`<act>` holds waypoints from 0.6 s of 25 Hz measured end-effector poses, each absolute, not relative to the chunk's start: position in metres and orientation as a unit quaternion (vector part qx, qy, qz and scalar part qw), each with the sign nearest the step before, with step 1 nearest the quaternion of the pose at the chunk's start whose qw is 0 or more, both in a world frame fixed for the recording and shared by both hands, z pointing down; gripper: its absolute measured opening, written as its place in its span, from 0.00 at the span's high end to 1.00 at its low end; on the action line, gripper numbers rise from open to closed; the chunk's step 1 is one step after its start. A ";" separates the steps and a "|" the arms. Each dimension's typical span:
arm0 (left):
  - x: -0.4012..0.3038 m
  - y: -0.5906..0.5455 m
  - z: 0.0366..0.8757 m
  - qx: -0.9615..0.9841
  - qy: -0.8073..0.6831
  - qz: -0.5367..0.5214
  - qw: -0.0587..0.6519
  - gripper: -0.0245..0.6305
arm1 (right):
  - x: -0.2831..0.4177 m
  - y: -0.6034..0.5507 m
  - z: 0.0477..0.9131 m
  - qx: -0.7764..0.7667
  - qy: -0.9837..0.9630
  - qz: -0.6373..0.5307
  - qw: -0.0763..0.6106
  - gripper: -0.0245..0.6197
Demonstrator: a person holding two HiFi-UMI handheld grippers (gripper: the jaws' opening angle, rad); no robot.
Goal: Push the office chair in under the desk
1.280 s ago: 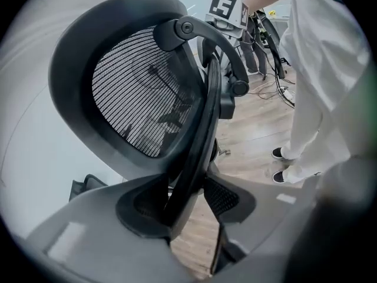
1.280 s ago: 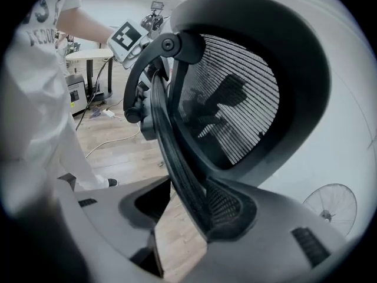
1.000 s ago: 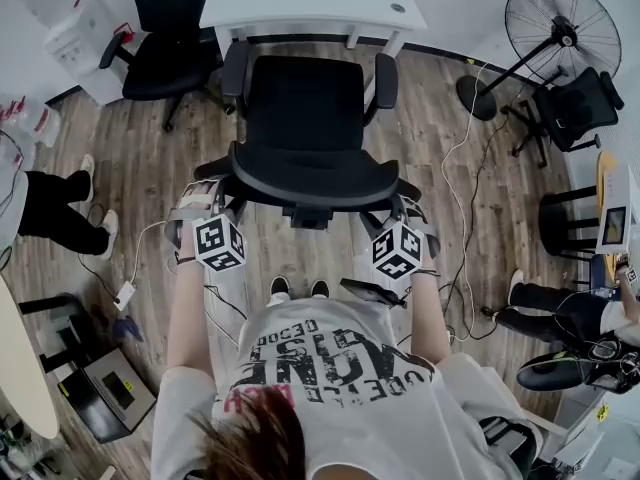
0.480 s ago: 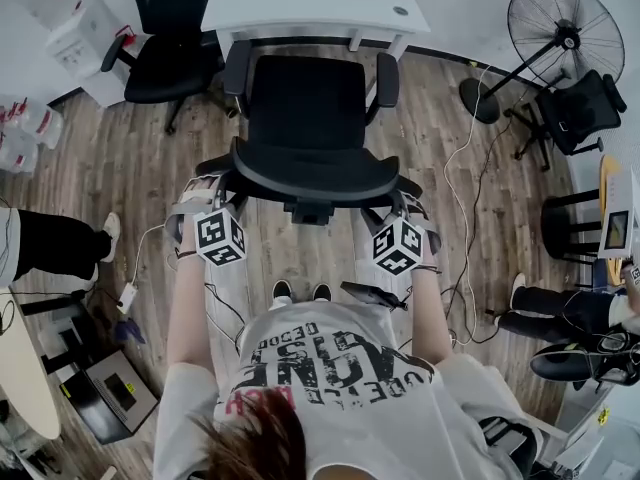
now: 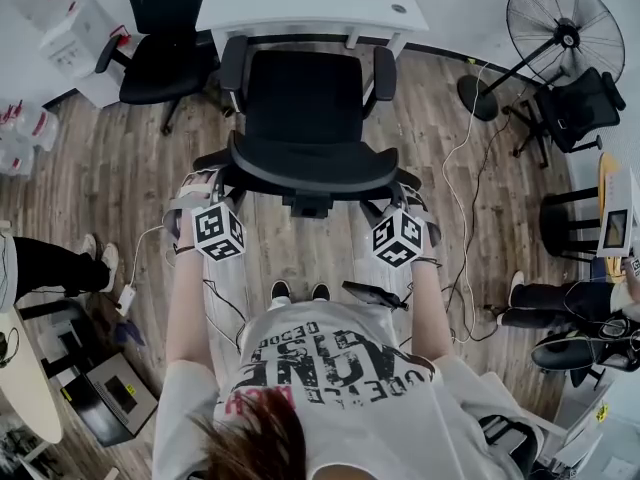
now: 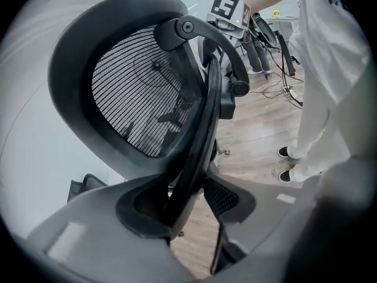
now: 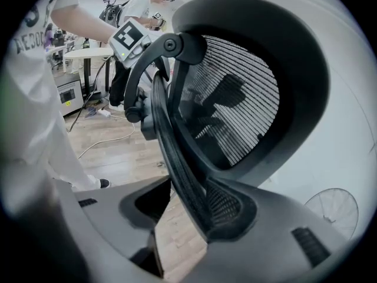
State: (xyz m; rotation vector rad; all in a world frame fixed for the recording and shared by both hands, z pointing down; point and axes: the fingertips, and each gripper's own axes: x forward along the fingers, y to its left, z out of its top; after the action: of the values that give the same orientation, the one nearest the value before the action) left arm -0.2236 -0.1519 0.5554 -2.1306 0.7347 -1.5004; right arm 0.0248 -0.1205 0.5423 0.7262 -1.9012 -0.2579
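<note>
A wood-plank floor (image 5: 120, 178) fills the head view; at its top edge stands a white desk (image 5: 300, 3), and straight in front of it the black office chair (image 5: 305, 108) faces the desk, its two armrests reaching up to the desk's near edge while the seat and the backrest lie out over the floor on the person's side; the person stands just behind the chair, both arms stretched forward and both shoes (image 5: 298, 290) near its base; a second black chair (image 5: 160, 53) sits to the left of the desk, and a standing fan (image 5: 560, 28) with a further dark chair (image 5: 575, 108) is off to the right; a white cable (image 5: 458, 183) trails across the boards on that side; the left gripper (image 5: 205, 186) sits at the left end of the curved backrest and the right gripper (image 5: 405, 203) at its right end, each with its marker cube toward the person; in the left gripper view the backrest's rim runs down between the jaws, which stand apart, the rim against one jaw and a strip of floor showing beside the other; the right gripper view shows the same, jaws parted around the rim, not closed on it.
</note>
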 end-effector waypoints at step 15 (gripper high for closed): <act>-0.217 -0.209 0.555 -0.767 0.266 -0.549 0.198 0.66 | 0.032 -0.182 0.540 0.295 -0.794 -0.110 0.519 0.68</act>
State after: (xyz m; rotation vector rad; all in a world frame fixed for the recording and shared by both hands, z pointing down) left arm -0.2170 -0.2094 0.5547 -2.1476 0.7451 -1.5361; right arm 0.0317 -0.1824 0.5403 0.7082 -1.9050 -0.2632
